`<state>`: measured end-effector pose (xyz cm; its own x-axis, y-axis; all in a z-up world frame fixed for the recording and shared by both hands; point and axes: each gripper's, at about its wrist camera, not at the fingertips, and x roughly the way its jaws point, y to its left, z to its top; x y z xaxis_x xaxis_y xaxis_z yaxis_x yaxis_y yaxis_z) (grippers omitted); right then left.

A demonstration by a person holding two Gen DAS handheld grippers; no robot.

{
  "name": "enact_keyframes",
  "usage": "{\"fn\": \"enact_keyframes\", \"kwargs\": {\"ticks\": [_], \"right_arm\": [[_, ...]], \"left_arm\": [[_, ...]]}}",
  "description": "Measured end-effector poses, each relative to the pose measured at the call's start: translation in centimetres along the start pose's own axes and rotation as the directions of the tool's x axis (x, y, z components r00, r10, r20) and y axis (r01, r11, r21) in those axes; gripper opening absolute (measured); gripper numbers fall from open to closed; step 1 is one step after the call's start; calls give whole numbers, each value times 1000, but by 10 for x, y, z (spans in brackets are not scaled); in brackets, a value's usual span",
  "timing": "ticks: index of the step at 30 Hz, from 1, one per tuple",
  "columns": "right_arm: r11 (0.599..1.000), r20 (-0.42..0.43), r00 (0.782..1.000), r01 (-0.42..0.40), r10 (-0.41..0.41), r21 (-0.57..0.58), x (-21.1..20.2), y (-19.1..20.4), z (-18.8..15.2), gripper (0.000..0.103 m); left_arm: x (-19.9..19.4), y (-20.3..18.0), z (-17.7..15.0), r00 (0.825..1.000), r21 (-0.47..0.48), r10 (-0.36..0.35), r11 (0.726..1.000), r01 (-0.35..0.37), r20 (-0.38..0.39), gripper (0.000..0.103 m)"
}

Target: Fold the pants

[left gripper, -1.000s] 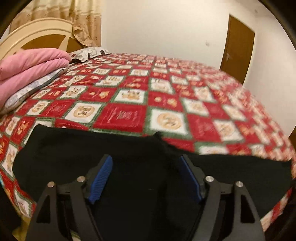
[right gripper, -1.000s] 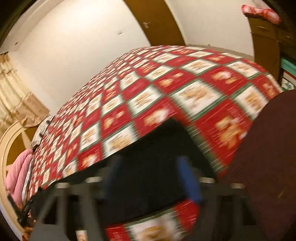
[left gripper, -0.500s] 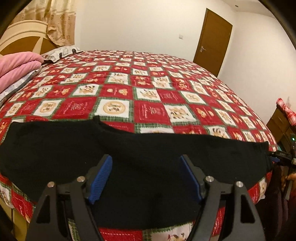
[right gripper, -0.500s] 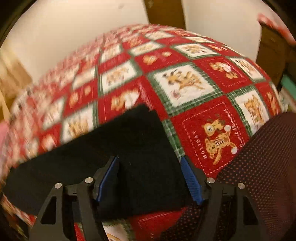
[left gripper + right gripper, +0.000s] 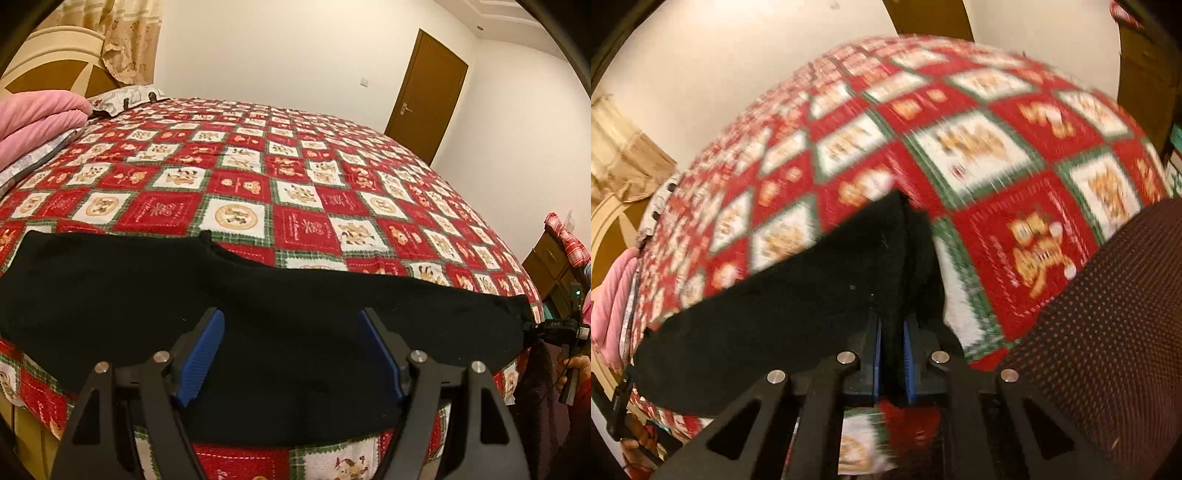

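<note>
- Left wrist view, nearest first: my left gripper hangs over the near edge of the bed with its blue pads spread wide and clamping nothing; the black pants lie flat under the gap between them.
- Those pants stretch in a long band across the near edge of the red, white and green checked holiday bedspread, one end at the left of the picture and the other at the right corner of the bed.
- At that right corner I can see my right gripper touching the pants' end, with part of a hand just below it.
- Further off, folded pink bedding lies at the left by the cream headboard, and a brown door stands in the far wall.
- Right wrist view, which is blurred: my right gripper is closing its jaws, and its blue pads already pinch a raised fold of the pants between them.
- Beyond the pinch the pants run away to the left along the bedspread, and a dark dotted fabric fills the lower right beside me.
</note>
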<state>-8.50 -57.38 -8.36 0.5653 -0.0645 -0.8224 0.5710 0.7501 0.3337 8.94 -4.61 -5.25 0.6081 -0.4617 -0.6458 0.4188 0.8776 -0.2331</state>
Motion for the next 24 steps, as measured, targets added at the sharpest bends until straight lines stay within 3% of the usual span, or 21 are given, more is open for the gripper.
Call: {"fn": "enact_keyframes", "kwargs": {"ticks": [3,7,12,18,21,24], "right_arm": [[997,48,998,-40,43,-70,-23,41,-2,10],[970,64,982,-166,180,-176,-50,111,-6,10],[888,-39,939,-335,341,-315,-37,217,-35,10],[802,-178,915,-404,363,-439,16,313,-95,10],[780,-179,931,-364,318,-508,41,340,-122,10],[781,-174,934,-357,312,-513,59,343,-134,18]], "left_arm": [[0,7,0,1000,-23,1,1000,-1,-4,78],[-1,13,0,1000,-54,-7,999,7,3,78],[-6,20,0,1000,-51,6,999,-4,27,78],[-9,42,0,999,-94,12,996,-9,34,78],[-11,57,-1,999,-106,26,994,-21,45,78],[-11,68,-1,999,-110,29,994,-24,45,78]]}}
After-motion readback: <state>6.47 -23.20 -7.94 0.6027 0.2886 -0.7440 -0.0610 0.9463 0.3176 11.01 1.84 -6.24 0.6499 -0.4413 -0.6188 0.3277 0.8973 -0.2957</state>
